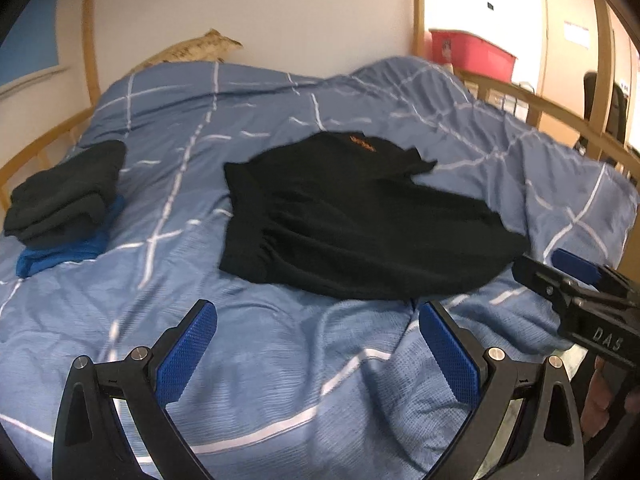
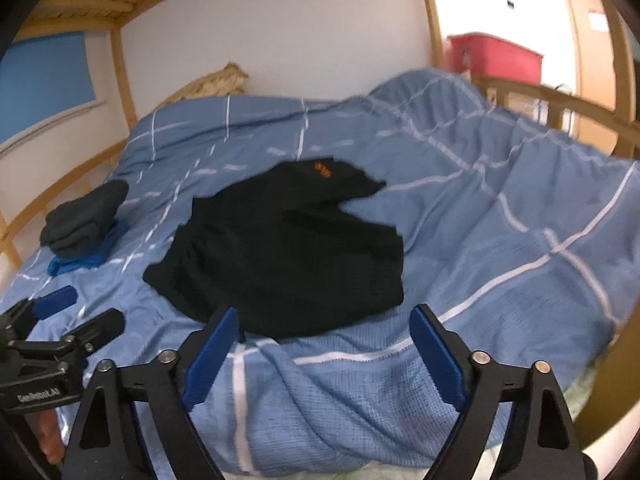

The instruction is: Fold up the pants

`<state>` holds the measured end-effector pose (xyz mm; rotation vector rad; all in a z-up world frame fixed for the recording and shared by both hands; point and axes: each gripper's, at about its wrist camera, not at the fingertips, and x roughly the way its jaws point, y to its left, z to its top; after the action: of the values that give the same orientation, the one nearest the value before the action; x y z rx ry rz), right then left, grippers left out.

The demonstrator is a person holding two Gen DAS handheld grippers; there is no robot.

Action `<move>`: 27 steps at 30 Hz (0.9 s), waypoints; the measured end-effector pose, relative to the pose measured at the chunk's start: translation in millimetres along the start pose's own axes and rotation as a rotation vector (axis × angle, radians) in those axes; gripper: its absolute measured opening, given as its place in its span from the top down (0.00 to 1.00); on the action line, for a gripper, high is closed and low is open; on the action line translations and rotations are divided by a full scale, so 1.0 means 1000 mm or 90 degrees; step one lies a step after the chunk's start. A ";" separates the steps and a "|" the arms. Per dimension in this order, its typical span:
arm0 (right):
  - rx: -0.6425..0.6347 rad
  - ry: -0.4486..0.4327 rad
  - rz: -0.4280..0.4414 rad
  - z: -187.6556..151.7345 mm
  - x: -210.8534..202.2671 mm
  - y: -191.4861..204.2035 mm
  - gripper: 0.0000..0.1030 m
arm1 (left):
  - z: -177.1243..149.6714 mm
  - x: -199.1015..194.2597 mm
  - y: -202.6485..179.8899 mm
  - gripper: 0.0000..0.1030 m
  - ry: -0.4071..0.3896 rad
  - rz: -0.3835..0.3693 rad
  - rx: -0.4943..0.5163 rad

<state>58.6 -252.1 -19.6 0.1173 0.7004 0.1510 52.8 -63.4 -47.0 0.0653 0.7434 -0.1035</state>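
Note:
Black pants [image 1: 360, 220] with a small orange logo lie crumpled in a heap on the blue checked duvet [image 1: 280, 380]; in the right wrist view the pants [image 2: 288, 248] fill the middle. My left gripper [image 1: 320, 344] hangs open above bare duvet, just short of the pants' near edge, with nothing between its blue pads. To its right is my right gripper [image 1: 548, 270], near the pants' right corner. In its own view the right gripper [image 2: 324, 340] is open over the near hem, pads apart from the cloth. The left gripper [image 2: 80, 312] shows at lower left.
A folded stack of dark clothes [image 1: 68, 196] rests on a blue garment [image 1: 60, 256] at the bed's left side. A wooden bed rail [image 2: 560, 100] runs along the right, with a red bin [image 2: 496, 56] beyond. A pillow [image 1: 200, 48] leans on the far wall.

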 end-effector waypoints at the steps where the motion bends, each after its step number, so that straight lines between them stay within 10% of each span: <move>1: 0.009 0.010 0.017 -0.001 0.005 -0.004 0.25 | -0.001 0.005 -0.004 0.00 0.004 -0.001 0.005; 13: 0.159 0.099 0.115 -0.001 0.053 -0.044 0.35 | 0.006 0.050 -0.024 0.00 0.041 -0.002 0.034; 27: 0.083 0.051 0.148 0.031 0.066 -0.012 0.37 | 0.016 0.062 -0.010 0.00 0.036 0.013 0.002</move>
<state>129.2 -253.7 -39.8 0.3189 0.7762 0.3351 107.8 -79.6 -77.7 0.0796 0.7985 -0.0841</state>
